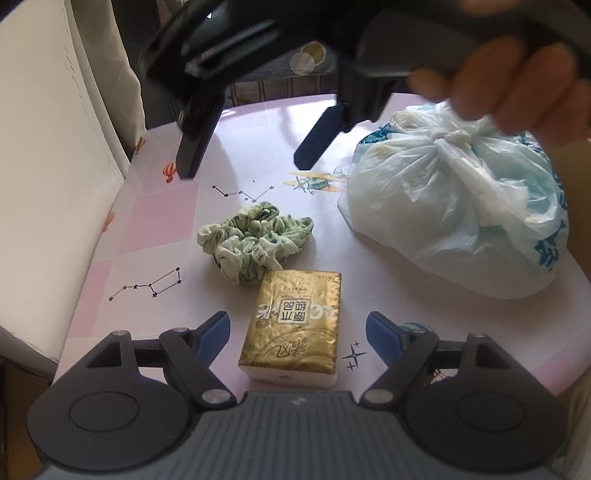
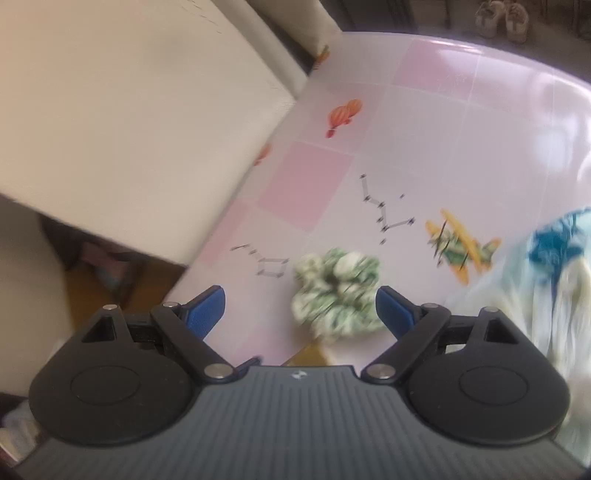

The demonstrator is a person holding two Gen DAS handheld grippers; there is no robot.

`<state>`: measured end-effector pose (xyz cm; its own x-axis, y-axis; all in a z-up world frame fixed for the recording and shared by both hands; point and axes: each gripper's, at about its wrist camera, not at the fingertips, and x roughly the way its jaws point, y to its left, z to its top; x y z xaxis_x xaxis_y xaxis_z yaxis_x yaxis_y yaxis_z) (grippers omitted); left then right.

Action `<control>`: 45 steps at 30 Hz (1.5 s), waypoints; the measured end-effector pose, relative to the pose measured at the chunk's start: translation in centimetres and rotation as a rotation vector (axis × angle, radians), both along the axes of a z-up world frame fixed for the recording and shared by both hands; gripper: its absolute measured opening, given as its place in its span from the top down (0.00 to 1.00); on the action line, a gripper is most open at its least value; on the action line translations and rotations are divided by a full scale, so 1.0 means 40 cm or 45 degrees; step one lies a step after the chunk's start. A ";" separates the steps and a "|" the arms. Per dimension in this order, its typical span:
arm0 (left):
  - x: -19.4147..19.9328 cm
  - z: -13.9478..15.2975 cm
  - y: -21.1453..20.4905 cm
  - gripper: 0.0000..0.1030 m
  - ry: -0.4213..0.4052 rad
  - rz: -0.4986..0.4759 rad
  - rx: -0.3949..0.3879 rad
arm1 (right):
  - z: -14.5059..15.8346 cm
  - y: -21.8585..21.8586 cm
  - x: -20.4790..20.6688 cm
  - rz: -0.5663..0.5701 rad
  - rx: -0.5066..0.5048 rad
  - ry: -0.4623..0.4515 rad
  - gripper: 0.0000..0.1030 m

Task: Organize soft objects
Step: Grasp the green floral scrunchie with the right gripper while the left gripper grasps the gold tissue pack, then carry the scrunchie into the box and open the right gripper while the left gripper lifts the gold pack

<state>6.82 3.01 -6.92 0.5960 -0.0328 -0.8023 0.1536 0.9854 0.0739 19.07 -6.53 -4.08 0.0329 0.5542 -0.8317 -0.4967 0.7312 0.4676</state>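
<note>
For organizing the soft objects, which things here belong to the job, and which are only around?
Belong to the job:
green scrunchie
gold tissue pack
knotted plastic bag

Only around:
pink table
white chair
shoes

The left gripper tilts steeply down with its blue-padded jaws wide apart, the pads clear of the gold tissue pack lying between them. The right gripper hangs beyond that pack, jaws spread and empty, angled downward. A hand wraps its handle, fingers curled around it.
</note>
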 end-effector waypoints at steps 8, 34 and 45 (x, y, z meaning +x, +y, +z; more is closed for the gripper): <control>0.019 -0.033 0.030 0.39 0.053 0.041 -0.076 | -0.139 0.102 0.026 0.119 -0.213 -0.058 0.14; -0.073 0.067 0.019 0.48 -0.102 0.058 -0.029 | 0.010 -0.052 -0.034 -0.103 0.126 -0.025 0.76; -0.124 0.180 -0.069 0.48 -0.207 -0.038 -0.054 | 0.300 -0.510 -0.204 -0.398 0.417 -0.197 0.76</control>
